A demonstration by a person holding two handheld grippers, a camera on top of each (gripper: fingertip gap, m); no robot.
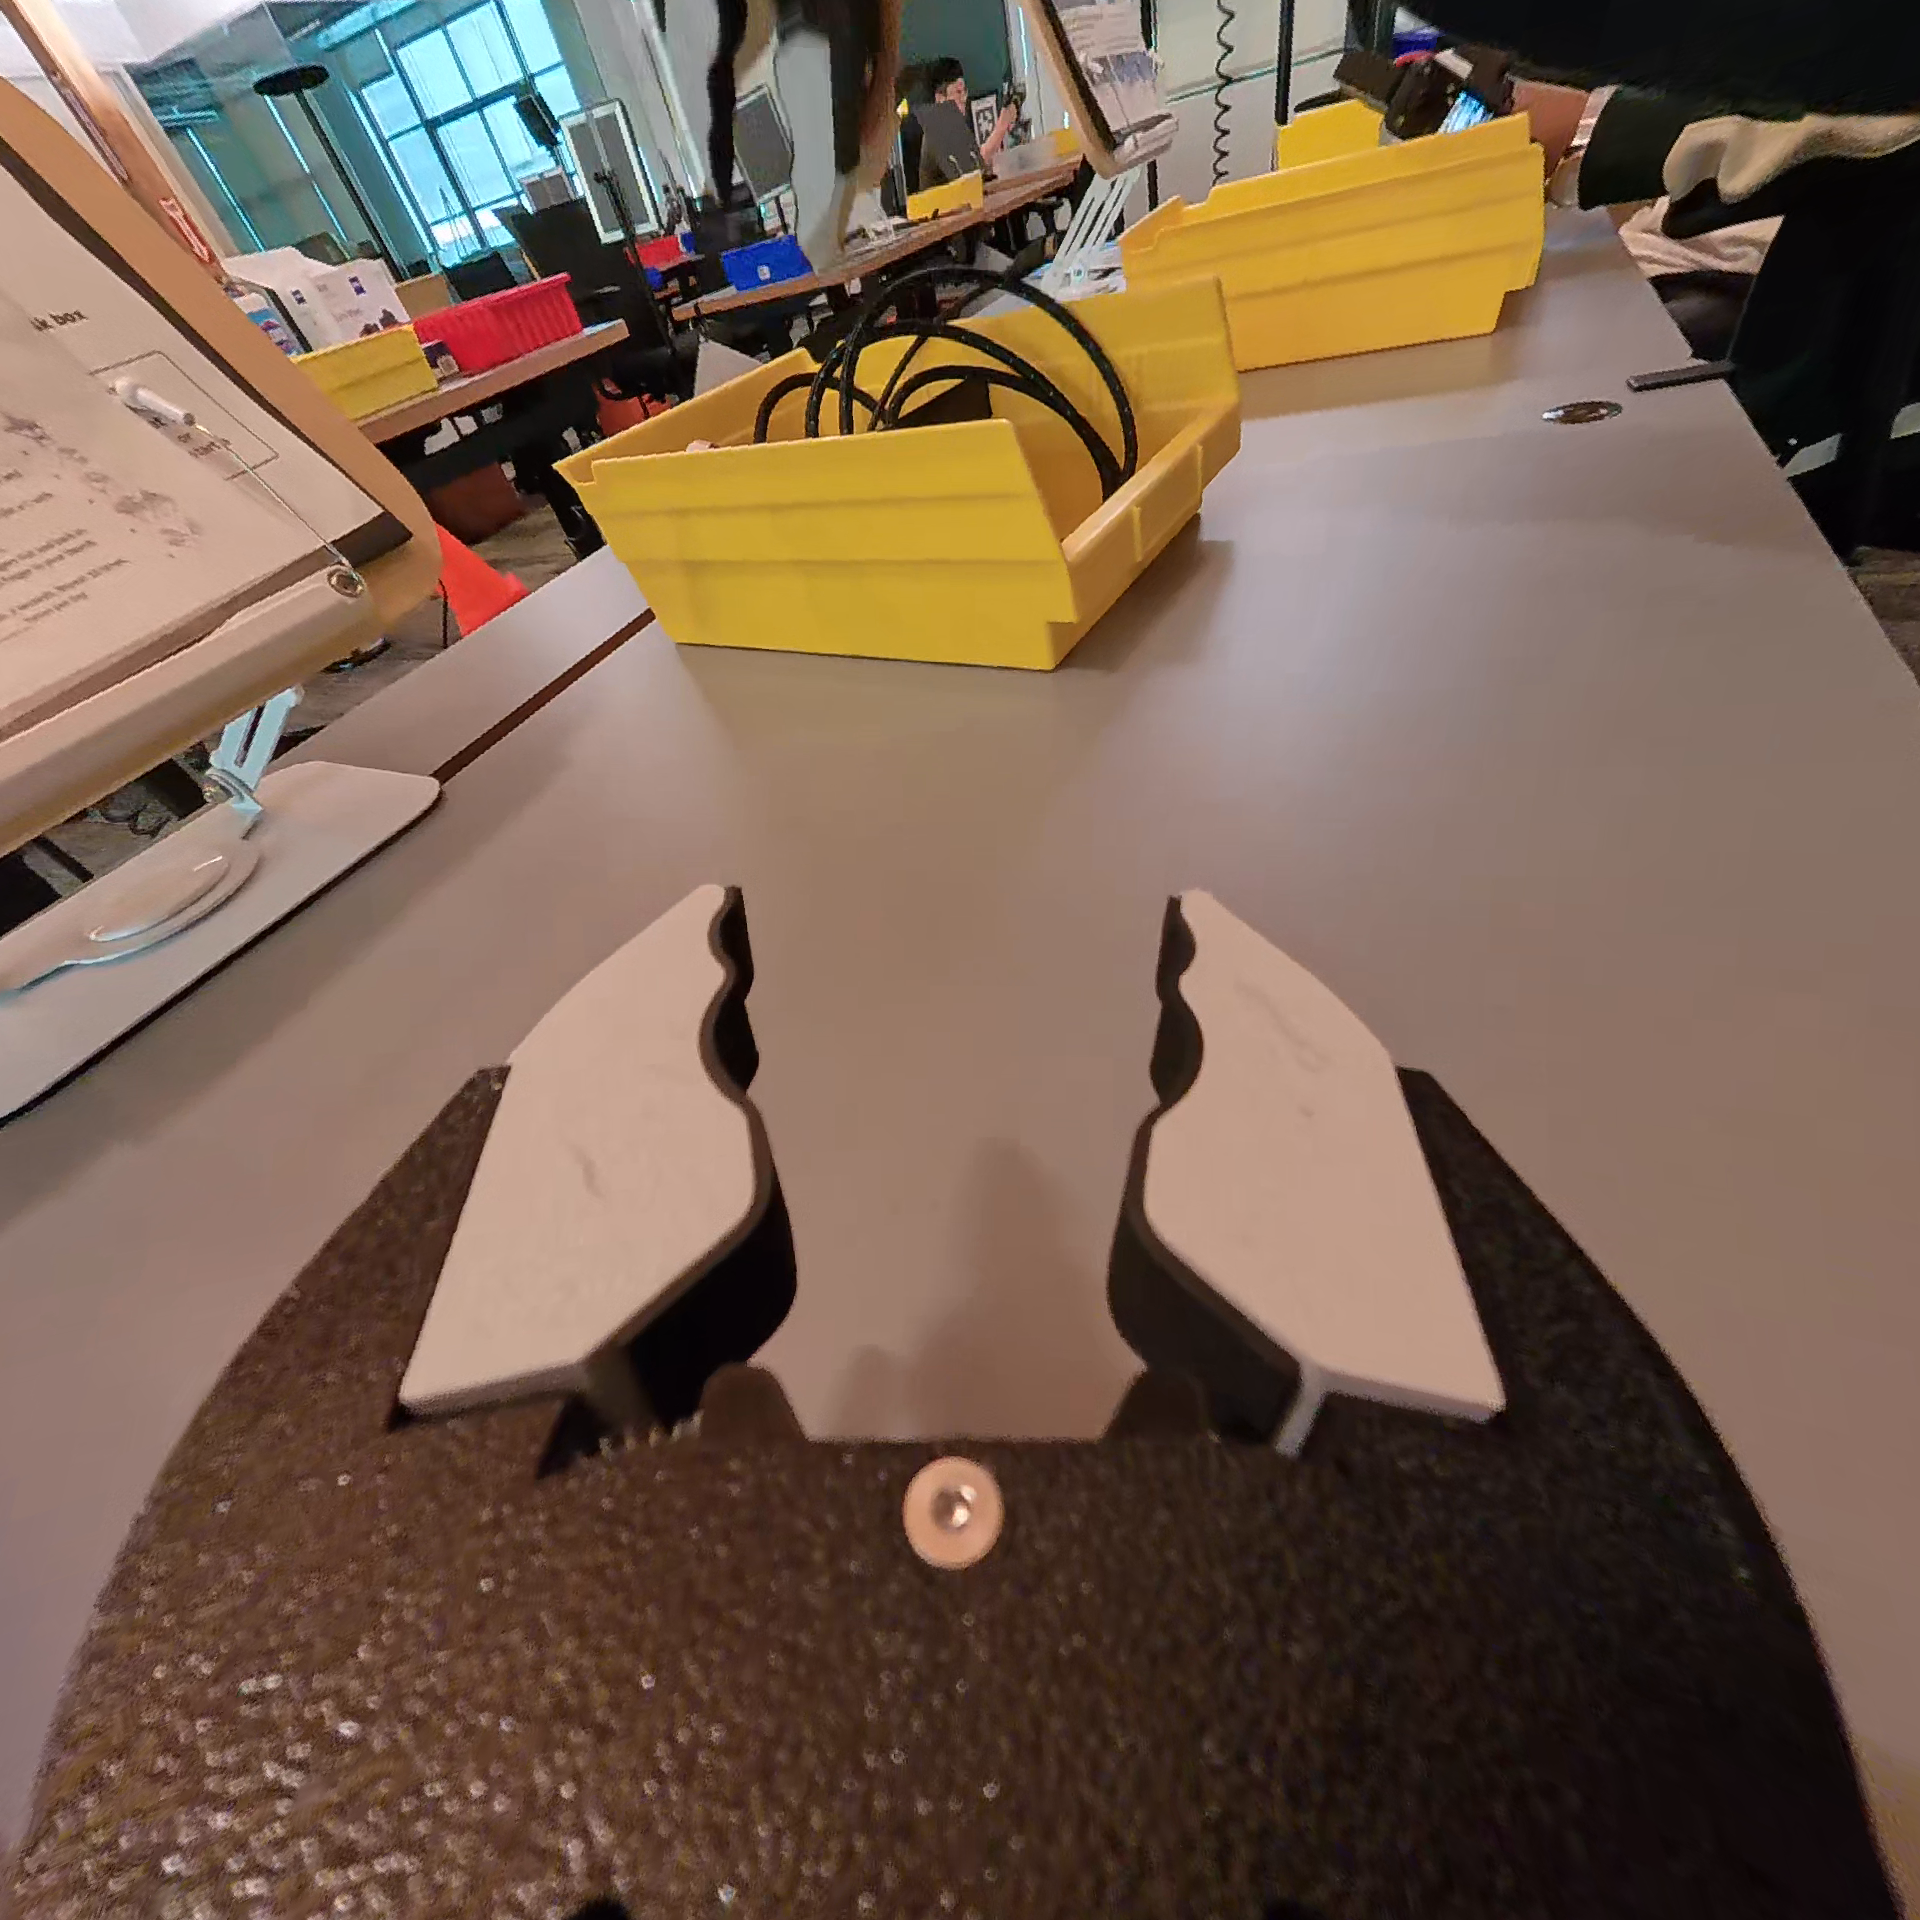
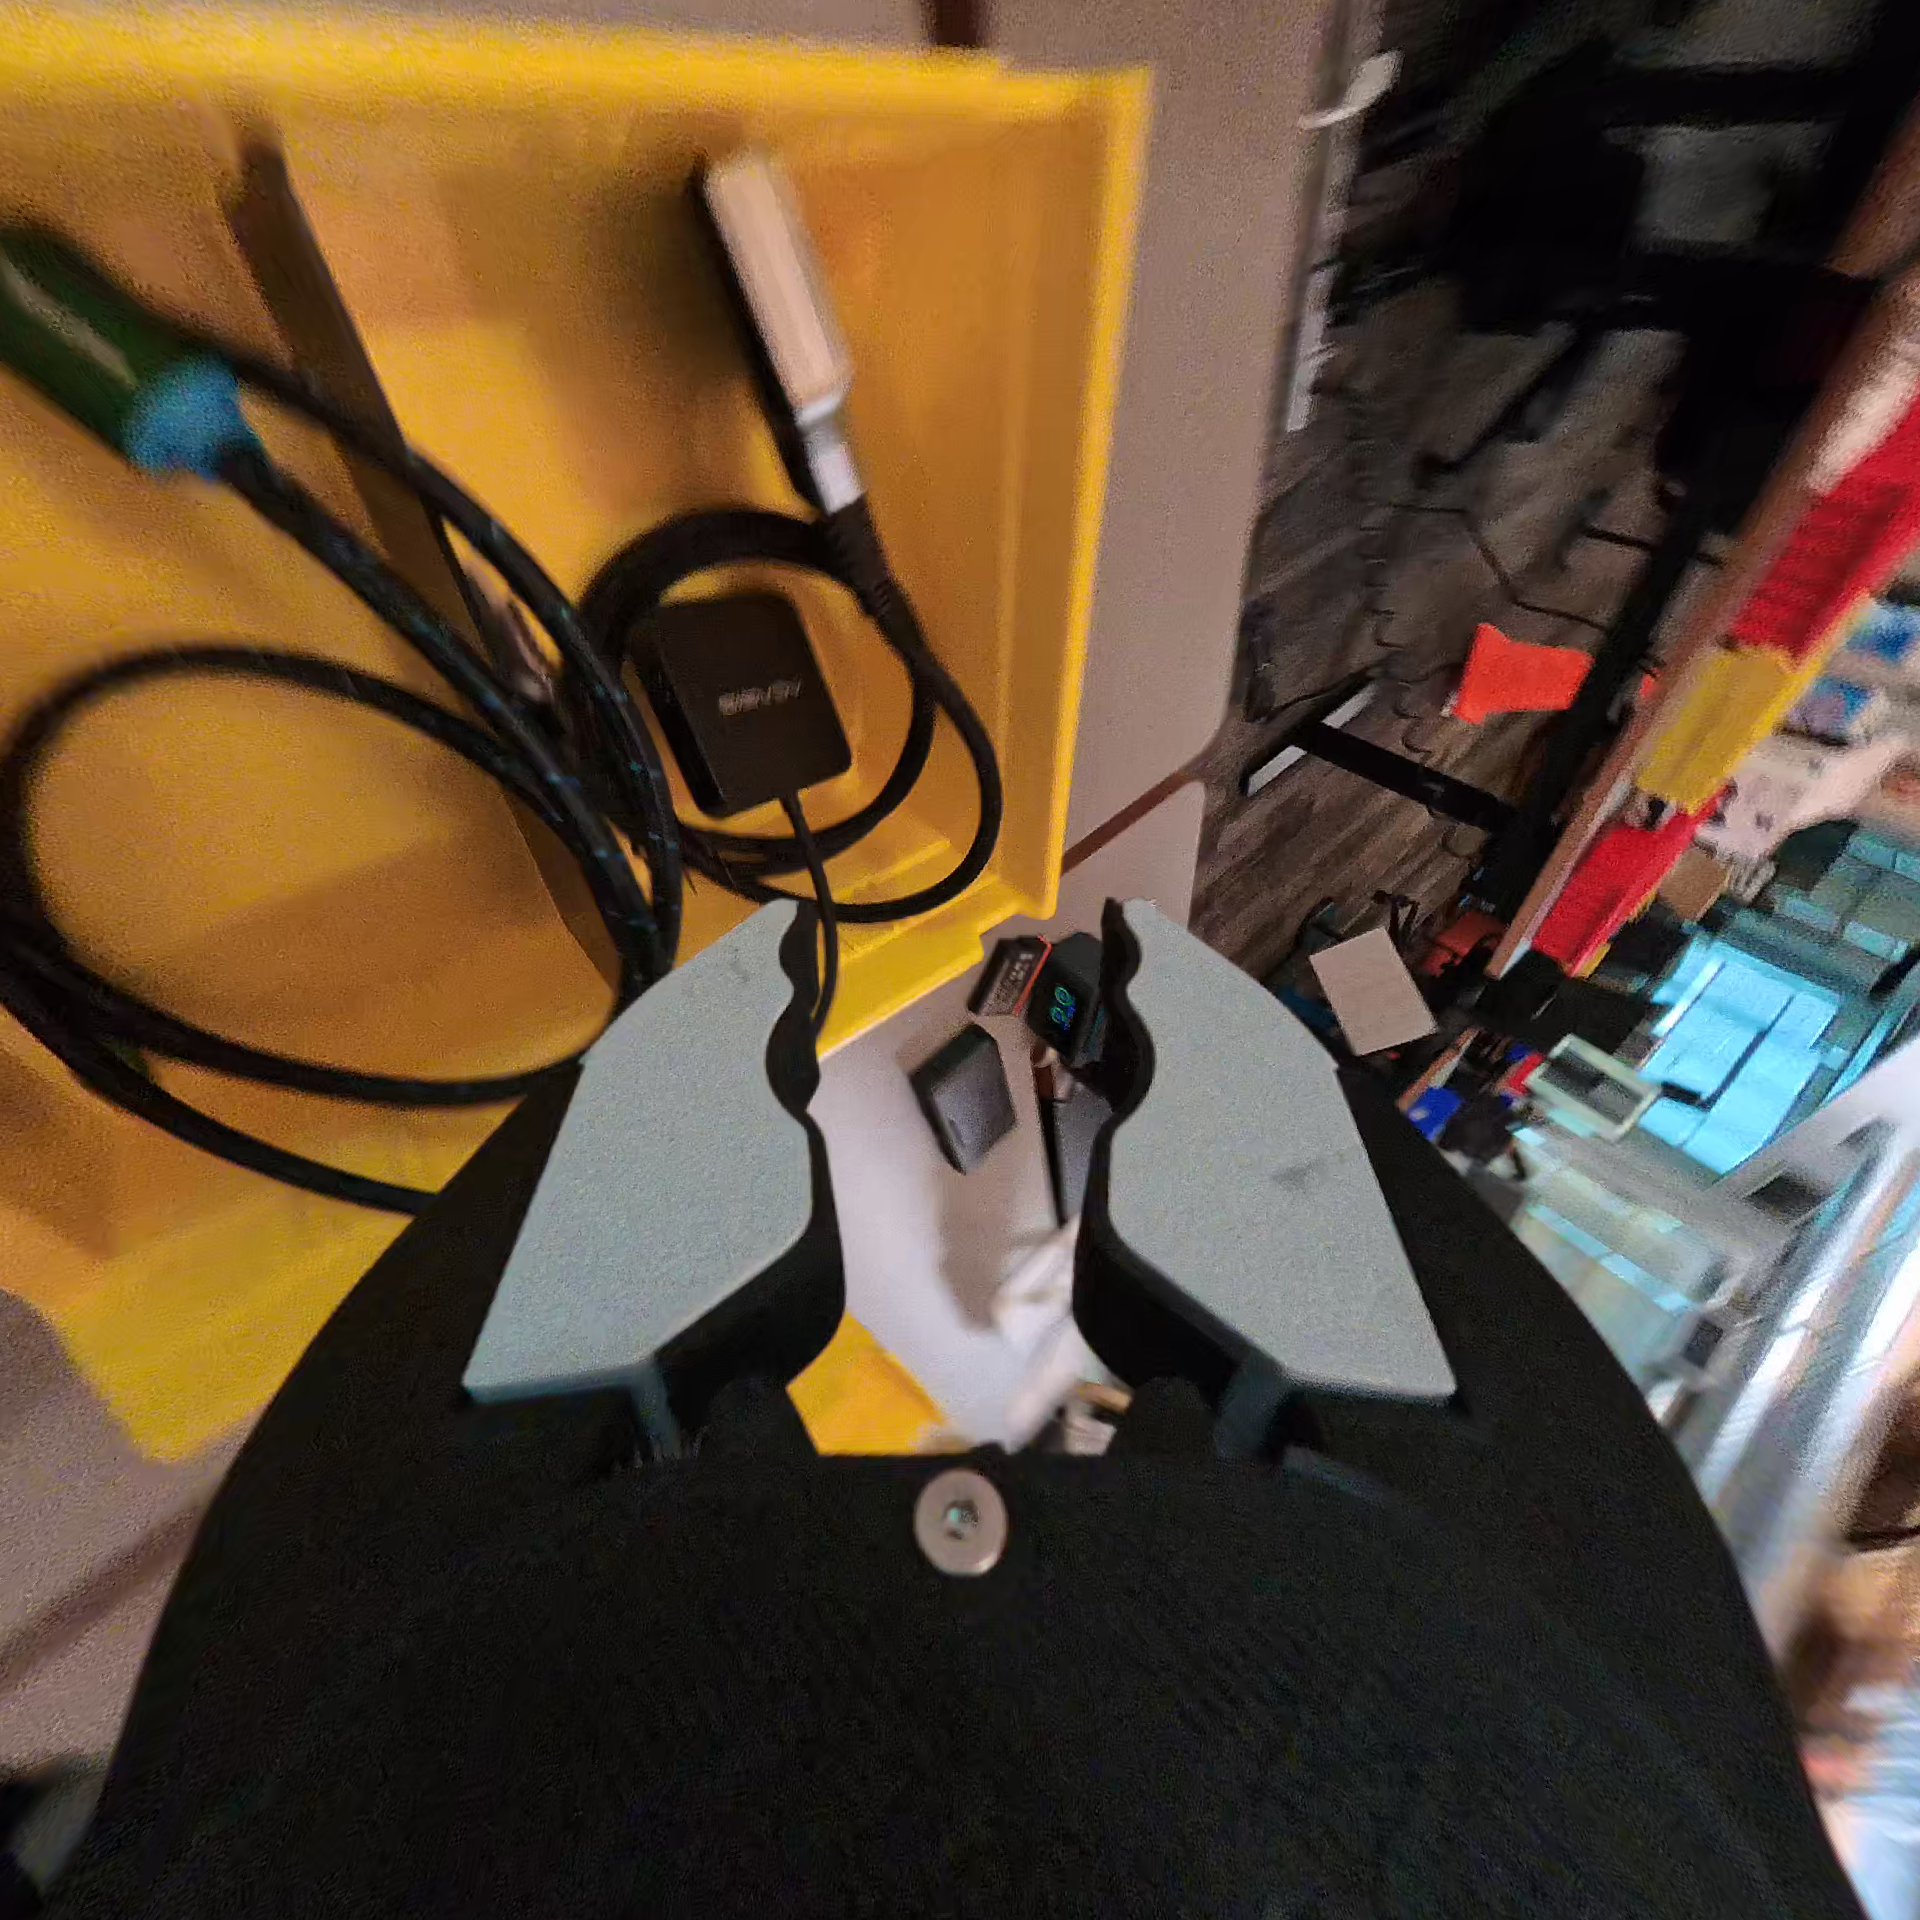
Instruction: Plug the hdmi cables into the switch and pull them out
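My left gripper (image 1: 956, 914) is open and empty, low over the grey table (image 1: 1403, 779). Ahead of it stands a yellow bin (image 1: 883, 561) with coiled black cables (image 1: 966, 384) inside. In the right wrist view, my right gripper (image 2: 961, 925) is open and empty above the yellow bin (image 2: 1081, 416). Inside lie a small black switch box (image 2: 748, 707) with a thin lead, black braided HDMI cables (image 2: 582, 748), a white-grey plug (image 2: 779, 301) and a green and blue plug (image 2: 125, 384). The view is blurred.
A white document stand (image 1: 156, 582) holding a printed page sits at the left. Another yellow bin (image 1: 1340, 249) stands farther back. A person's sleeve (image 1: 1714, 145) shows top right. Small black devices (image 2: 1029, 997) lie on the table beside the bin.
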